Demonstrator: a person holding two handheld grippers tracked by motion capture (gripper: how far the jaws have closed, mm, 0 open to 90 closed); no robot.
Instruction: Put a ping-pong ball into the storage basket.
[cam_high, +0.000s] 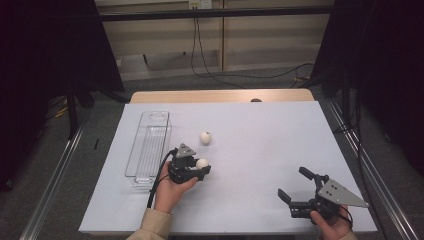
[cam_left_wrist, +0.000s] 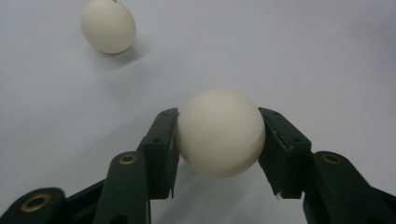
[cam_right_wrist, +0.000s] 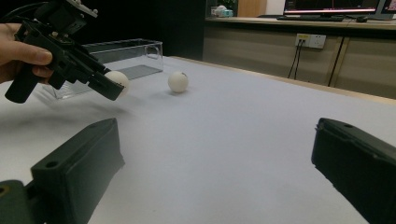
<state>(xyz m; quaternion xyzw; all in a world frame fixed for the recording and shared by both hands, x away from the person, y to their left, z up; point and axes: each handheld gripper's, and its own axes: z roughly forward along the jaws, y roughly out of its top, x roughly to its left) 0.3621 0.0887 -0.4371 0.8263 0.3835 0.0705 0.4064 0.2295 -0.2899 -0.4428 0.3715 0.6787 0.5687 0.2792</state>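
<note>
Gripping a white ball (cam_left_wrist: 220, 133), the left gripper (cam_high: 202, 165) has its two black jaws closed against the ball's opposite sides, one pad on each flank; in the left gripper view the ball sits squarely between the pads with its lower curve hanging below them. Landmark for positions: the clear plastic container (cam_high: 148, 150), a long narrow open-topped bin lying on the white table (cam_high: 260, 150). Held ball is just to the right of the container's near half, a little above the table surface, judging by the shadow under it in the left gripper view. Second white ball (cam_high: 205, 137) rests on the table to the right of the container's middle, farther from the person than the held ball and apart from it; a small dark mark shows at its top. Left hand (cam_high: 170, 192) wraps the gripper body near the container's close end, with a cable trailing down beside the wrist. Right gripper (cam_high: 292, 185) is well to the right of the container, near the table's front edge, jaws spread wide with nothing between them; right hand (cam_high: 330, 222) holds it from below.
</note>
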